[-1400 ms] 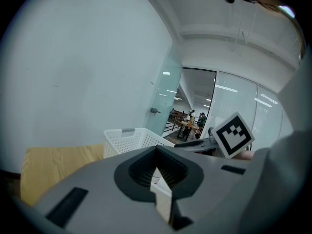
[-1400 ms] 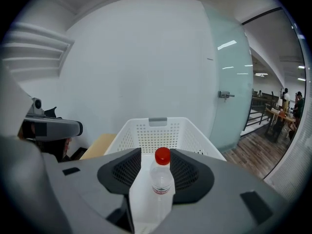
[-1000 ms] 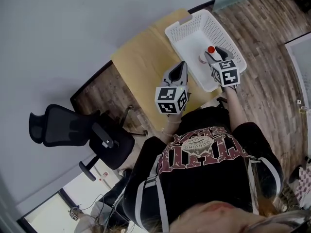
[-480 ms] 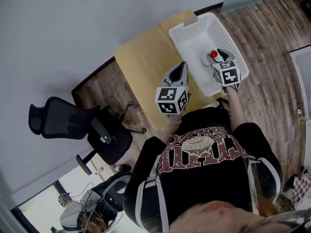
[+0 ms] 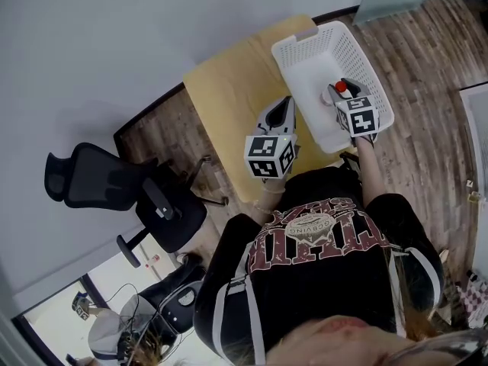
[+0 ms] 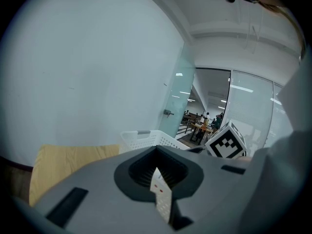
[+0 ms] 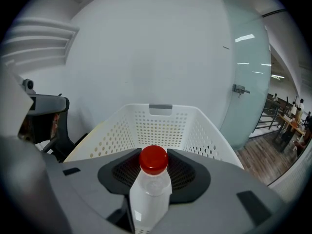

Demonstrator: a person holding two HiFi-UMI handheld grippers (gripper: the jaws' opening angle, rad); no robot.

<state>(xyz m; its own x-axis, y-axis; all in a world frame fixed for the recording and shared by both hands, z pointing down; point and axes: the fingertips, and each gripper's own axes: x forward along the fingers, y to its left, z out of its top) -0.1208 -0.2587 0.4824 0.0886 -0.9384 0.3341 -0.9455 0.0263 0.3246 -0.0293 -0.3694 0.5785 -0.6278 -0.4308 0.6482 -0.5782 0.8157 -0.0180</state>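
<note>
Your right gripper has its fingers pinched on a clear plastic bottle with a red cap. The bottle stands upright between them, its body filling the gap and its cap rising at 12 o'clock above the finger pads. From the head view it hangs over the white perforated plastic basket, inside the rim at the end nearest you. Whether it touches the basket's floor cannot be told.

Your left gripper has its fingers pressed together on a thin white slip with small red marks, which stands on edge between them. This gripper hovers over the near edge of the light wooden table, with the basket at its 2 o'clock, near but apart.

The basket rests on the table's right part. A black office chair stands at 9 o'clock, well apart.
</note>
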